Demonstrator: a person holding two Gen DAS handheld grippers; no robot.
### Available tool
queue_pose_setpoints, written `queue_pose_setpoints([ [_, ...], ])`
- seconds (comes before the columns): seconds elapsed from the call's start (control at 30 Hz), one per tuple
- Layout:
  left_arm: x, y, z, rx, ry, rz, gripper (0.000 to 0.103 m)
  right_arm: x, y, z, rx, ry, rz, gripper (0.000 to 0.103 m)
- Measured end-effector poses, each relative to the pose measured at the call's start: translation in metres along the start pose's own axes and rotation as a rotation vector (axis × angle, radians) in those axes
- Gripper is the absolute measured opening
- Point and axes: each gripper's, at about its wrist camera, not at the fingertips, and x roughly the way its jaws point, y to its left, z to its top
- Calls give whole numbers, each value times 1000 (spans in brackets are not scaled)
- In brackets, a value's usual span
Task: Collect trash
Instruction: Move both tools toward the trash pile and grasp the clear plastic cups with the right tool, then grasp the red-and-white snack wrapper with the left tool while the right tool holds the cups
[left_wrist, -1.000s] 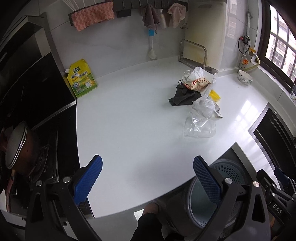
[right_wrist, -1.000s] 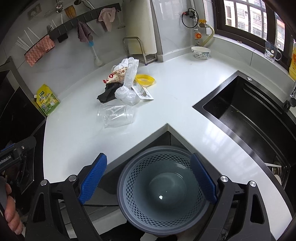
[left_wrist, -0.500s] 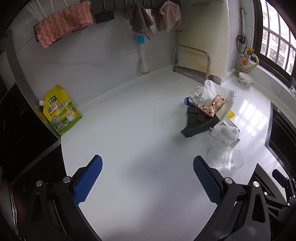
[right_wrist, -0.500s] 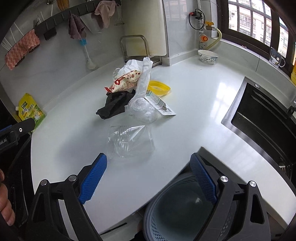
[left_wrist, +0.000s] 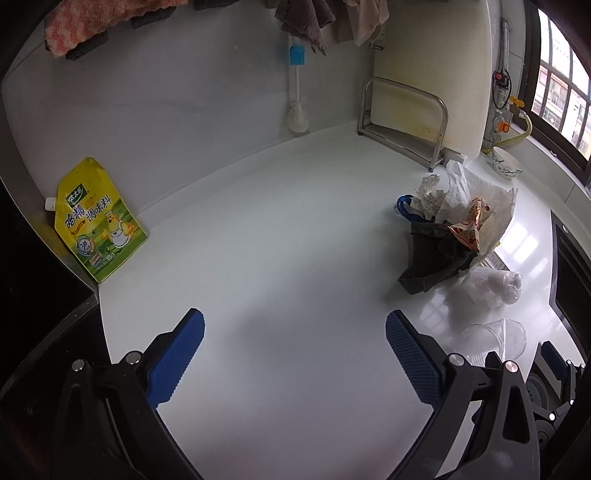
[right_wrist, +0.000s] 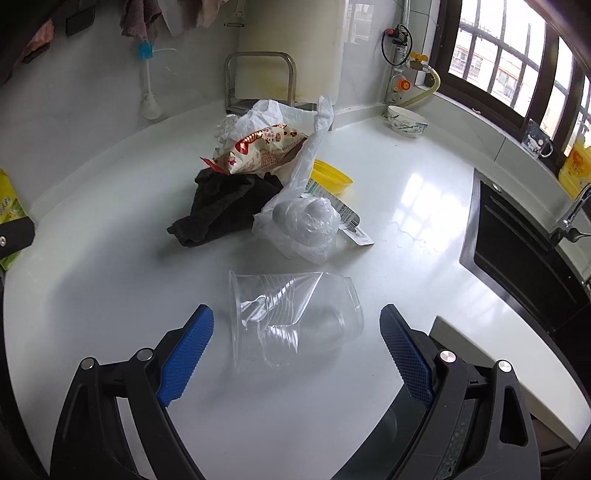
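Trash lies heaped mid-table (right_wrist: 424, 206); a clear cup (right_wrist: 291, 317) on its side now sits just ahead of the right hand-held gripper (right_wrist: 295, 350), which has advanced from over the bin. Both it and the left hand-held gripper (left_wrist: 295, 354) are spread apart, empty. Grasp looks next.

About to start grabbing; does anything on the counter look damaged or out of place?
Yes: the clear plastic cup lies tipped on its side, walls crumpled, between the open right tongs. Behind it sits a heap: dark cloth, snack wrapper, plastic bag.
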Motion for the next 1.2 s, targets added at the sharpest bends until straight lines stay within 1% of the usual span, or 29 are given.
queue_pose_setpoints([
  [0.17,13,4,-2,-7,11,-17,97,17,11,-4,-67,9,-98,87],
  [0.33,25,0,-6,-13,38,-38,97,27,10,-2,-93,-11,-161,86],
  [0.4,26,-3,-8,-12,42,-51,97,29,6,-1,-82,-17,-167,86],
  [0.43,26,-4,-8,-10,42,-56,97,30,3,-1,-78,-21,-170,79],
  [0.47,26,-7,-9,-7,43,-60,97,31,2,-1,-79,-20,-172,69],
  [0.5,26,-9,-9,-3,44,-66,97,33,-1,-1,-79,-11,-166,63],
  [0.53,26,-11,-10,1,43,-70,97,35,-4,-2,-71,-3,-154,54],
  [0.57,27,-13,-10,4,44,-72,97,36,-8,-1,-61,1,-133,41],
  [0.6,27,-15,-10,7,45,-76,97,37,-10,-1,-55,7,-120,33],
  [0.63,27,-18,-10,9,45,-81,97,38,-13,-2,-50,12,-104,24],
  [0.7,27,-23,-11,13,48,-101,97,39,-19,-2,-38,8,-74,17],
  [0.73,28,-26,-11,16,50,-116,97,37,-22,-3,-30,1,-61,15],
  [0.83,28,-37,-10,35,50,-153,97,31,-36,-3,17,-27,1,15],
  [0.9,27,-45,-9,53,33,-171,97,26,-45,-3,50,-44,40,15],
  [1.0,26,-59,-4,73,5,-202,97,20,-60,-3,99,-50,75,15],
  [1.2,31,-90,19,84,-48,-260,97,14,-90,-5,169,-49,68,15],
])
